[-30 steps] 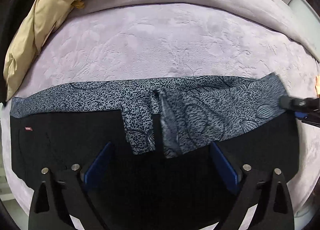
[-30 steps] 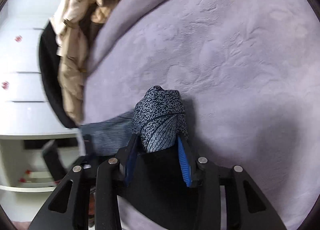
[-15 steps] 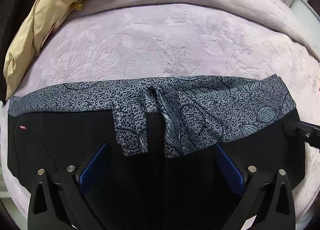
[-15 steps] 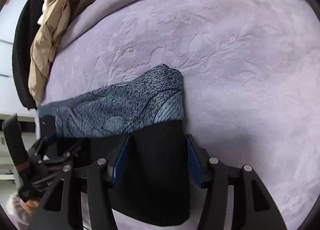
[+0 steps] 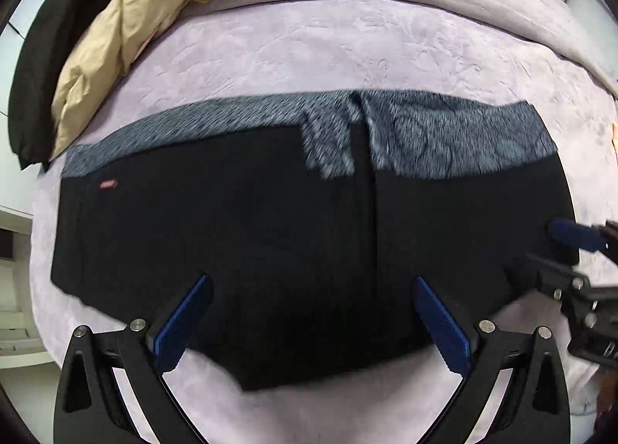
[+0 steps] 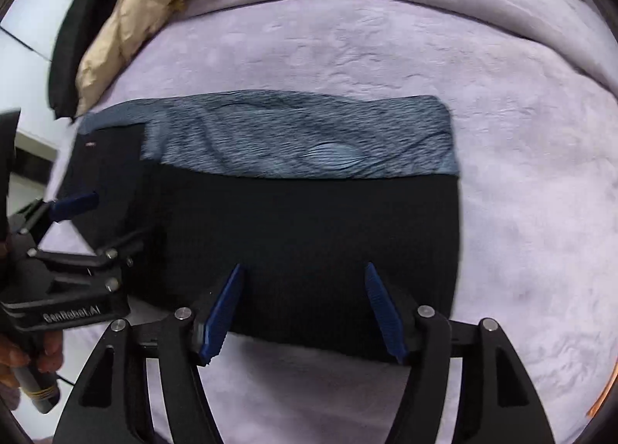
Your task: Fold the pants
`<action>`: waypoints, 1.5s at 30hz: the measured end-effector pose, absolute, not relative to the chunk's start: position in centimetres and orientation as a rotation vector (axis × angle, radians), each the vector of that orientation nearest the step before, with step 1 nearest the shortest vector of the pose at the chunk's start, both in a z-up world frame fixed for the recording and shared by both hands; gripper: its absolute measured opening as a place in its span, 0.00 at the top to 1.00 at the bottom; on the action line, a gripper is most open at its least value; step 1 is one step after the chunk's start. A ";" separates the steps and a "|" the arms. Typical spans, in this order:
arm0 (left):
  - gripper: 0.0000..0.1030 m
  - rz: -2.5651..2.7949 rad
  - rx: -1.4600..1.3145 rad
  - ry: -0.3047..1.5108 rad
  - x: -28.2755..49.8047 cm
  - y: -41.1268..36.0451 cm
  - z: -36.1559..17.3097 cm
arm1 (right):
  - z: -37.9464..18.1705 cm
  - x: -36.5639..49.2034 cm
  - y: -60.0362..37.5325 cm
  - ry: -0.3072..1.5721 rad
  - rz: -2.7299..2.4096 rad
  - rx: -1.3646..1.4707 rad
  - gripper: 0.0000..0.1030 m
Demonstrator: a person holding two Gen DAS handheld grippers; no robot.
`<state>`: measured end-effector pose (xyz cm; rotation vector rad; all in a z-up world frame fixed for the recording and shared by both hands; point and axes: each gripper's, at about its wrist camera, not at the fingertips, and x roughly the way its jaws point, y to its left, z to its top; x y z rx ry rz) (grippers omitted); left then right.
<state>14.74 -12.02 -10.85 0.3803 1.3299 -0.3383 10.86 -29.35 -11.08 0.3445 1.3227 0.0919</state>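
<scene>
The pants lie folded flat on the bed: black cloth with a blue-grey patterned band along the far edge. My left gripper hangs above the near part of the black cloth, wide open, with nothing pinched. In the right wrist view the same pants and band fill the middle. My right gripper hovers over their near edge with its jaws opening, and the pads do not press the cloth. Each gripper shows in the other's view: the right one at the pants' right end, the left one at their left end.
A purple plush blanket covers the bed. A beige garment and a black one are piled at the far left, with striped cloth at the far edge. White furniture stands beyond the bed's left side. A hand holds the left gripper's handle.
The right gripper let go of the patterned corner, opened and rolled. Both grippers drew back and up toward the near edge. The patterned band now lies flat.
</scene>
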 end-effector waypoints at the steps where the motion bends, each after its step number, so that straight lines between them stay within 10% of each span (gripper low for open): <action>1: 0.00 -0.327 0.384 1.340 14.0 -11.5 -10.4 | -10.8 10.7 -29.2 1.326 0.100 0.342 0.31; 11: 0.00 -0.205 0.290 1.411 10.4 -6.4 -7.1 | -9.1 15.2 -26.7 1.270 0.183 0.458 0.32; 17: 0.00 -0.129 0.258 1.414 10.9 -2.1 -6.6 | -13.9 19.0 -20.6 1.384 0.258 0.507 0.51; 32: 0.00 -0.165 0.229 1.395 13.3 1.2 -6.8 | -9.7 13.0 -16.7 1.441 0.244 0.328 0.23; 45: 0.00 -0.222 0.212 1.379 13.7 3.1 -6.8 | -8.6 9.5 -13.6 1.491 0.142 0.268 0.19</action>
